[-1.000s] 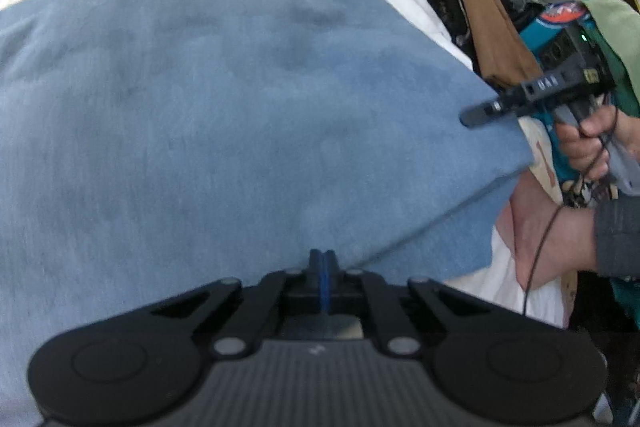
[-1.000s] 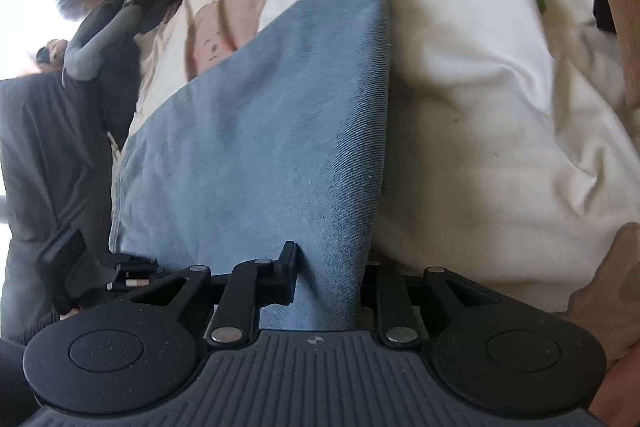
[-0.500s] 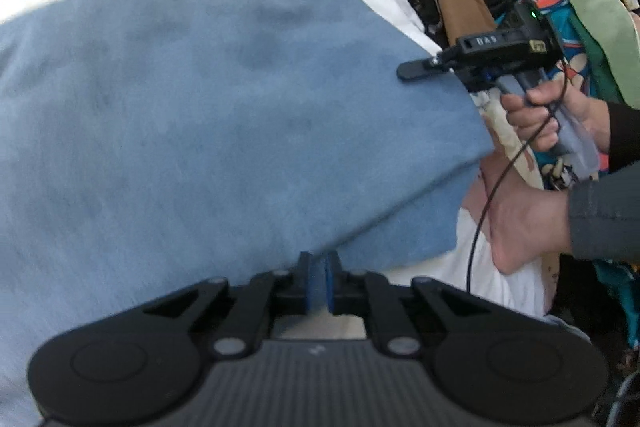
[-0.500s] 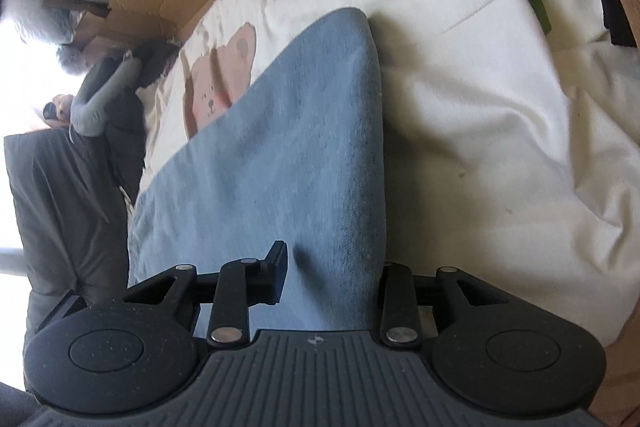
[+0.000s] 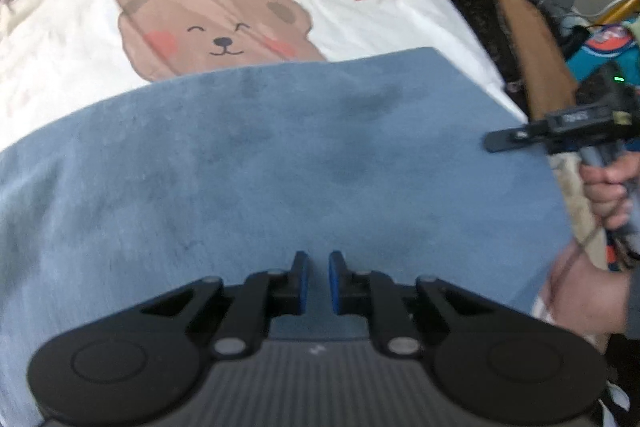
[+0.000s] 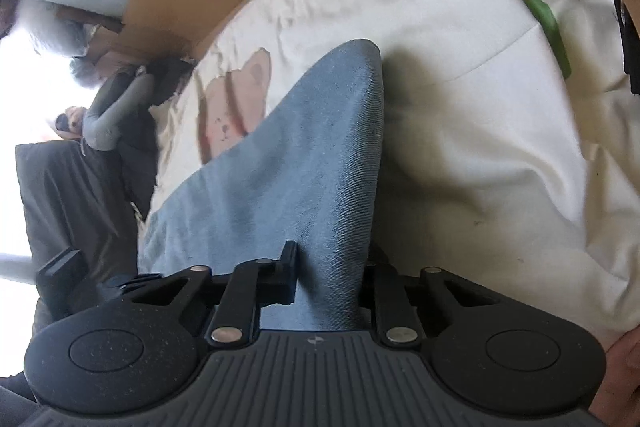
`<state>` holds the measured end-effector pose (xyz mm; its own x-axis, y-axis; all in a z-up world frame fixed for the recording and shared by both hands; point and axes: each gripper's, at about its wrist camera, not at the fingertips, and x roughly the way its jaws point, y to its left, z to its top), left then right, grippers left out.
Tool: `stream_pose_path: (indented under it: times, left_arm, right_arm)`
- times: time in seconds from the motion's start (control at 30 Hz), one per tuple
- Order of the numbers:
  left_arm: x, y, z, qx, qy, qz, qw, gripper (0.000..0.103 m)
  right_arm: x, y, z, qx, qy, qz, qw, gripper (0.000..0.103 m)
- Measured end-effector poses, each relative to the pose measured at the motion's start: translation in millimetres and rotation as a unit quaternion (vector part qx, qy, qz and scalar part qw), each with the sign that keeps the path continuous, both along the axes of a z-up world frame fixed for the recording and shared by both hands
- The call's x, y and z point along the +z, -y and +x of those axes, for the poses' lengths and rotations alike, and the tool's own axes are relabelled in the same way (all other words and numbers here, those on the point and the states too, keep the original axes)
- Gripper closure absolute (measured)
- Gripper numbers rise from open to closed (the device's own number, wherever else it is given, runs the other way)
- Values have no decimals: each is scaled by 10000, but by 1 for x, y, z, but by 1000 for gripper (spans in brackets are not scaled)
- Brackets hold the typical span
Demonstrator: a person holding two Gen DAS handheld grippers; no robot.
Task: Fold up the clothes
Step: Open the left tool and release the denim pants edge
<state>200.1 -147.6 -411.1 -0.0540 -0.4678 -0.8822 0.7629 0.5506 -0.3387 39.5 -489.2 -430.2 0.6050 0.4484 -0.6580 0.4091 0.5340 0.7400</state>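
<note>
Left wrist view: your left tool [image 5: 318,281] has just been opening, nothing between its pads, above the blue fleece garment [image 5: 280,163] on the bear-print bedsheet [image 5: 72,67]. Right wrist view: your right tool [image 6: 328,277] has just been closing, clamping the fold edge; tugging risks undoing the fold.

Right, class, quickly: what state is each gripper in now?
Left gripper: slightly open, jaws just opening, nothing pinched, above the blue cloth.
Right gripper: jaws just closing, gripping the blue cloth.
</note>
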Motion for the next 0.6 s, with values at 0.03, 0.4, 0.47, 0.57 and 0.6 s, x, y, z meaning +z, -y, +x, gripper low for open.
stream_pose_path:
  times: [0.03,0.4,0.47,0.57,0.6]
  left_arm:
    - [-2,1,1,14,0,8,10000,92]
    - [-5,42,38,742,481,65,9961,99]
    - [-2,44,42,792,644,73,9947,99]
    - [0,43,49,891,784,64,9929,99]
    - [-3,45,51,951,744,46,9927,99]
  right_arm:
    - [0,0,0,10,6,-9,10000,87]
    - [10,-2,-3,27,243,-58,9997,89]
    - [13,-3,-3,16,304,-69,9995,89]
    - [15,-3,-4,54,332,-106,9994,91]
    - [16,-3,-4,57,339,-112,9993,91]
